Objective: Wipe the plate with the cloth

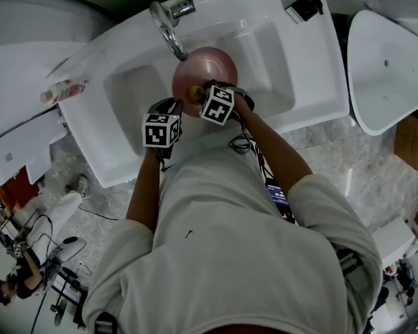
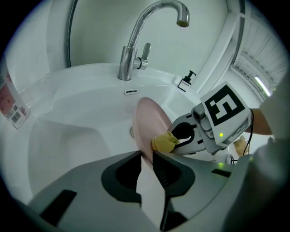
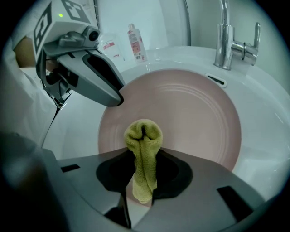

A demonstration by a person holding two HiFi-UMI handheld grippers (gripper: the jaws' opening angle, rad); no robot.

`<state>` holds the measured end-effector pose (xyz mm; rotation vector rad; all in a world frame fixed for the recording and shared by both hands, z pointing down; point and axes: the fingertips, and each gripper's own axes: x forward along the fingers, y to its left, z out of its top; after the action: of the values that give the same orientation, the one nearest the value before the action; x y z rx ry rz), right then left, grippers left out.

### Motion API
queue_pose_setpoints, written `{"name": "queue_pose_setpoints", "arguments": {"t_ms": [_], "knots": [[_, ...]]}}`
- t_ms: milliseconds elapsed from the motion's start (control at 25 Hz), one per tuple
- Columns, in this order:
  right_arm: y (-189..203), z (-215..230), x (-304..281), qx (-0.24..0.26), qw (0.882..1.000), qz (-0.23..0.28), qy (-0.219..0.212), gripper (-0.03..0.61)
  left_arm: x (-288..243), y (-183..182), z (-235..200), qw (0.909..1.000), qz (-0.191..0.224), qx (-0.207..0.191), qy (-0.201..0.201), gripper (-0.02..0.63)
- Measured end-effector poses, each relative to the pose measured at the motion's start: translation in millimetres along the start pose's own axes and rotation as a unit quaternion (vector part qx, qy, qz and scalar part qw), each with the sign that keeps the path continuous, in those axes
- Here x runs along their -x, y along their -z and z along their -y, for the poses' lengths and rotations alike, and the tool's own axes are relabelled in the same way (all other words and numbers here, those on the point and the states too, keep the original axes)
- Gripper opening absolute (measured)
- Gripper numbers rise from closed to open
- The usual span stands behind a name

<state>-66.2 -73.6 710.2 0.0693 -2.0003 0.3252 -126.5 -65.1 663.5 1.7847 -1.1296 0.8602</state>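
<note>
Pink in colour, the plate (image 3: 186, 113) is held on edge inside the white sink (image 2: 77, 113). Its rim is clamped between the jaws of the left gripper (image 2: 146, 156), which are closed down on the thin edge. Straight ahead of the right gripper (image 3: 142, 158), the plate's ringed face is seen filling most of the view. A yellow-green cloth (image 3: 144, 140) is pinched tight between the right gripper's jaws. It is folded into a narrow roll, and its bunched end sticks out past the fingertips and is laid against the plate's face. From the left gripper view, the cloth is seen just right of the jaws, touching the plate's right-hand side low down near the clamped rim, with the right gripper directly behind it. Beyond the left gripper, past the plate, a chrome tap (image 2: 136, 45) is mounted at the back of the sink, its spout arched over the basin. Up and to the left of the right gripper, a bottle with a red label (image 3: 136, 43) is stood on the sink's ledge, well apart from the plate.
</note>
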Motion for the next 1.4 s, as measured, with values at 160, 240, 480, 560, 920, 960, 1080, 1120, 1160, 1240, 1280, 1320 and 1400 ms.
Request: {"name": "queue_pose_setpoints", "arguments": {"t_ms": [160, 240, 480, 560, 920, 960, 1080, 1120, 1160, 1240, 1280, 1320, 1400], "knots": [[21, 2, -5, -0.017, 1.000, -0.014, -0.014, 0.094, -2, 2, -1, 1.0000, -0.007, -0.004, -0.004, 0.091], [30, 4, -6, -0.022, 0.999, -0.021, -0.017, 0.094, -2, 2, 0, 1.0000, -0.007, -0.004, -0.003, 0.091], [49, 18, -5, -0.069, 0.997, -0.032, -0.020, 0.095, -3, 0, 3, 0.9999, -0.007, -0.010, 0.000, 0.091], [51, 24, -3, -0.098, 0.994, -0.031, -0.021, 0.095, -3, -1, 4, 0.9999, -0.006, -0.014, 0.001, 0.091], [55, 77, 9, -0.181, 0.981, -0.040, 0.050, 0.095, -2, -3, 8, 0.9997, -0.003, -0.025, 0.002, 0.091], [50, 82, 11, -0.182, 0.981, -0.038, 0.059, 0.095, -2, -3, 8, 0.9996, -0.003, -0.027, 0.001, 0.092], [33, 94, 17, -0.171, 0.982, -0.025, 0.078, 0.095, -1, -4, 10, 0.9995, -0.002, -0.032, 0.001, 0.094], [26, 96, 19, -0.166, 0.983, -0.018, 0.081, 0.095, -1, -4, 11, 0.9995, -0.002, -0.033, 0.001, 0.094], [19, 98, 20, -0.161, 0.983, -0.011, 0.084, 0.095, -1, -4, 12, 0.9994, -0.002, -0.033, 0.002, 0.094], [6, 100, 22, -0.151, 0.985, 0.003, 0.087, 0.095, 0, -5, 13, 0.9994, -0.001, -0.033, 0.003, 0.095], [0, 101, 23, -0.146, 0.985, 0.008, 0.088, 0.095, 0, -5, 13, 0.9995, -0.001, -0.033, 0.004, 0.095], [-5, 101, 24, -0.140, 0.986, 0.013, 0.090, 0.095, 0, -5, 13, 0.9995, -0.001, -0.032, 0.004, 0.097], [-14, 98, 24, -0.128, 0.987, 0.020, 0.092, 0.094, 1, -5, 13, 0.9995, 0.000, -0.031, 0.004, 0.097]]}}
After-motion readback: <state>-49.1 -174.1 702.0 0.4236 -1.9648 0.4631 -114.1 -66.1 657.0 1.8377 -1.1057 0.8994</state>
